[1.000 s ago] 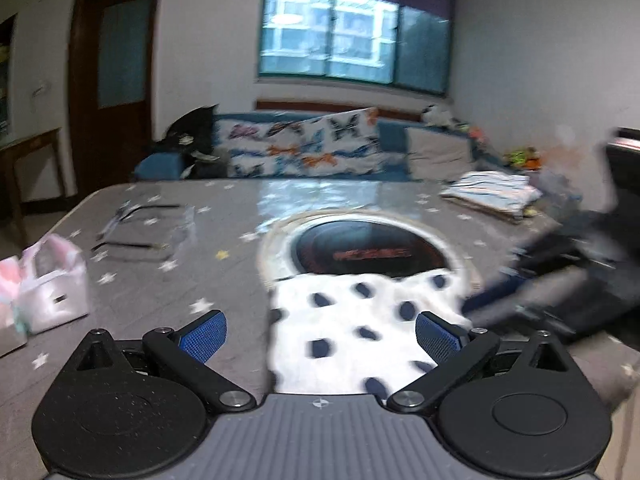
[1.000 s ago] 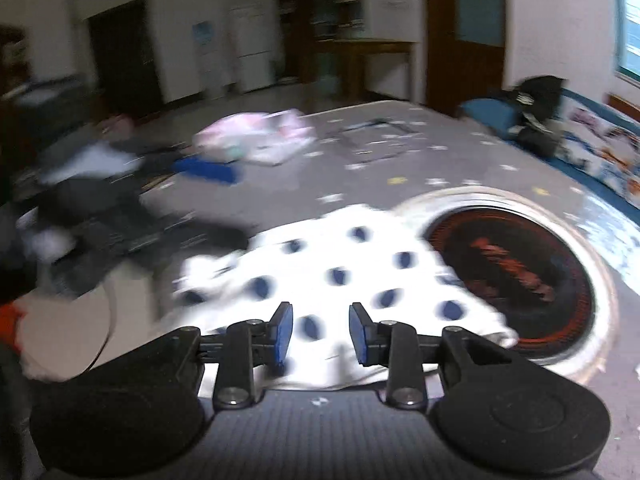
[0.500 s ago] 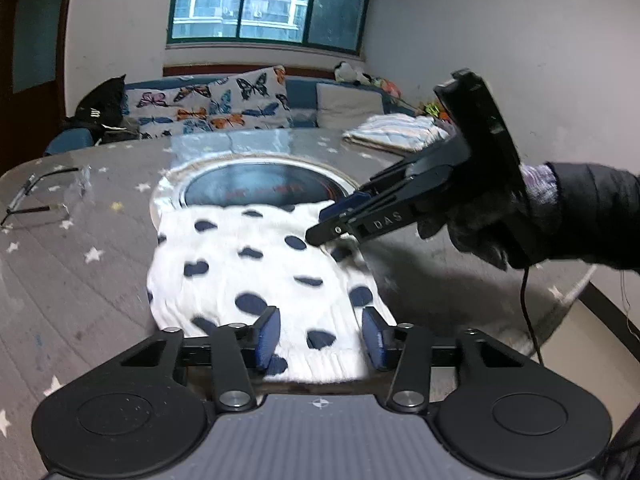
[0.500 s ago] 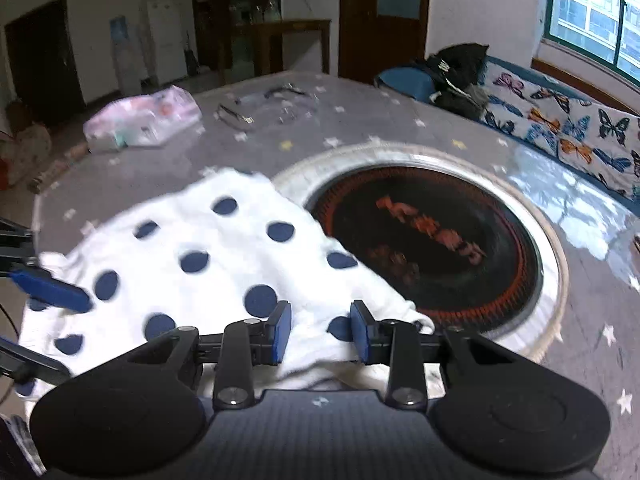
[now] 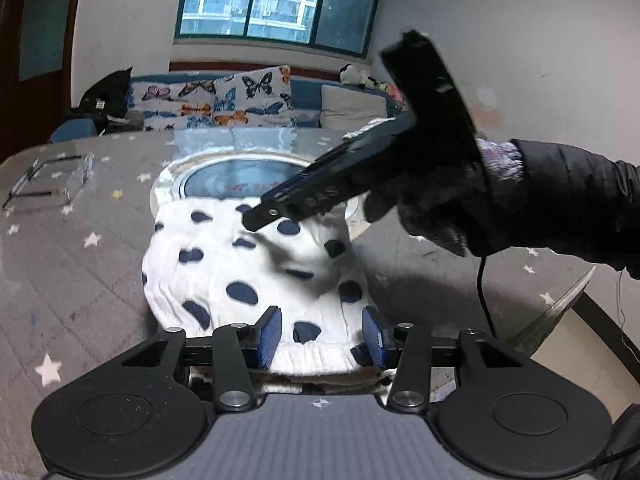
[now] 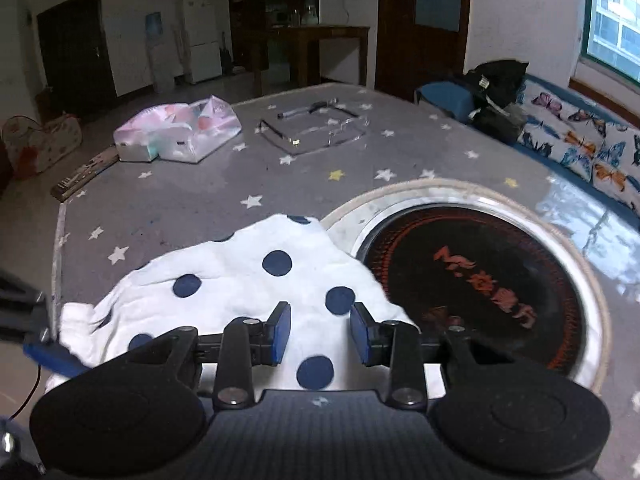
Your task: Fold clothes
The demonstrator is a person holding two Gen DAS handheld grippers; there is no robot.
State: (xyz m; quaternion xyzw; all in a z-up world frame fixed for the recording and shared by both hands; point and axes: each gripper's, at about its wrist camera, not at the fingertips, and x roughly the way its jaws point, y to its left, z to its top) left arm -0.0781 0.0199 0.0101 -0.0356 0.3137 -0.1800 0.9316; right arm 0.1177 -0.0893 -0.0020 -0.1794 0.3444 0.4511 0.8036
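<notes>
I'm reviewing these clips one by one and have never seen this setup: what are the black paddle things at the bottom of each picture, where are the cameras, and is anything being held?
There is no robot here. A person holds a two-finger gripper in each hand, and each gripper carries a wide-angle camera looking forward along its fingers. The black discs and blue pads at the bottom are that gripper's own parts.

The left view shows the left gripper open at the near hem of a white sweater with navy dots; the right gripper reaches in above it, held by a gloved hand. The right view shows the right gripper open over the sweater. Neither grips the cloth.

The sweater lies on a grey star-patterned table, partly over a round black cooktop. Farther back sit a plastic bag and a clear tray.
</notes>
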